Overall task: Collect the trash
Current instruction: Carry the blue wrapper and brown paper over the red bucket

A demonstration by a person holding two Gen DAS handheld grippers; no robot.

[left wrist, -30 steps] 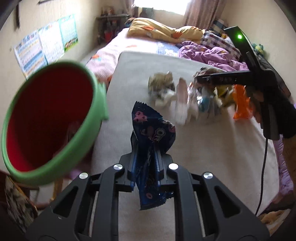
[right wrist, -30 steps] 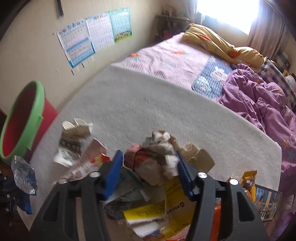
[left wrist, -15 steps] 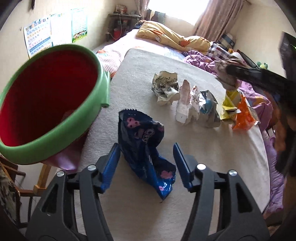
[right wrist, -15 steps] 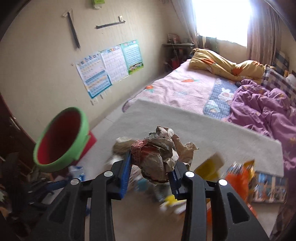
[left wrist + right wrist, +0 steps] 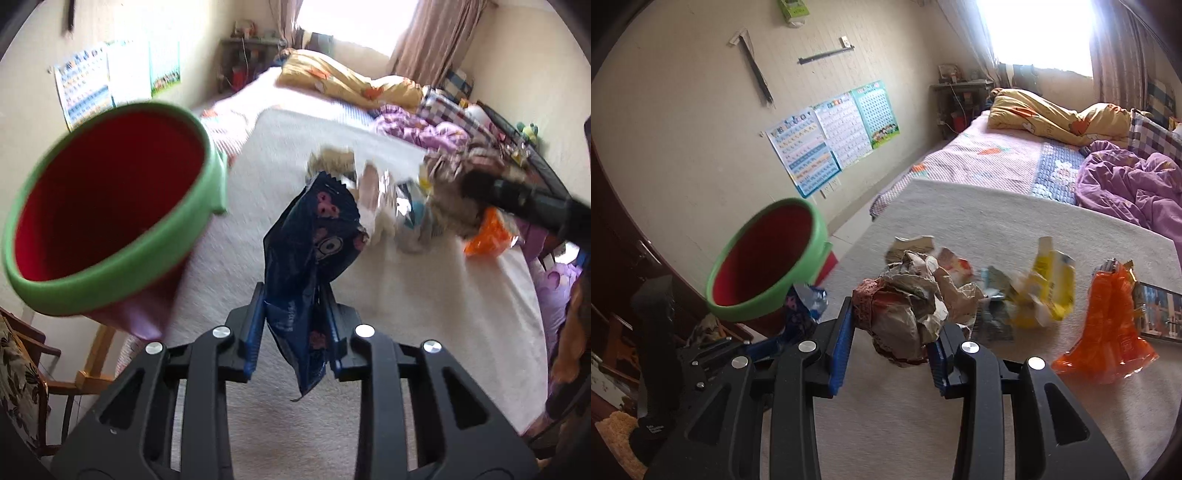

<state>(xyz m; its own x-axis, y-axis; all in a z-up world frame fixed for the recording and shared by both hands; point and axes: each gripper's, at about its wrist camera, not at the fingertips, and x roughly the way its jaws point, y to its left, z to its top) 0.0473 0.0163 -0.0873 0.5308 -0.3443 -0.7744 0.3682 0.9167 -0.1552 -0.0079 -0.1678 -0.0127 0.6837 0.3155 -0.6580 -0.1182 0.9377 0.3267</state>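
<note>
My left gripper (image 5: 295,332) is shut on a dark blue snack wrapper (image 5: 314,254) and holds it above the white blanket (image 5: 424,306), just right of the red bin with a green rim (image 5: 107,199). My right gripper (image 5: 895,332) is shut on a crumpled brown paper ball (image 5: 912,306), lifted over the blanket (image 5: 1015,236); the paper ball shows blurred in the left wrist view (image 5: 454,192). The bin (image 5: 764,266) is to its left, with the left gripper (image 5: 768,345) and blue wrapper (image 5: 803,306) below it.
More trash lies on the blanket: a yellow wrapper (image 5: 1049,291), an orange wrapper (image 5: 1108,328), a silver-blue packet (image 5: 993,299) and crumpled paper (image 5: 912,245). A book (image 5: 1160,314) lies at the right. A bed with purple bedding (image 5: 1134,184) is behind. A wooden chair (image 5: 26,365) stands left.
My left gripper closed on the blue wrapper and lifted it off the blanket. My right gripper carried the paper ball left, closer to the bin.
</note>
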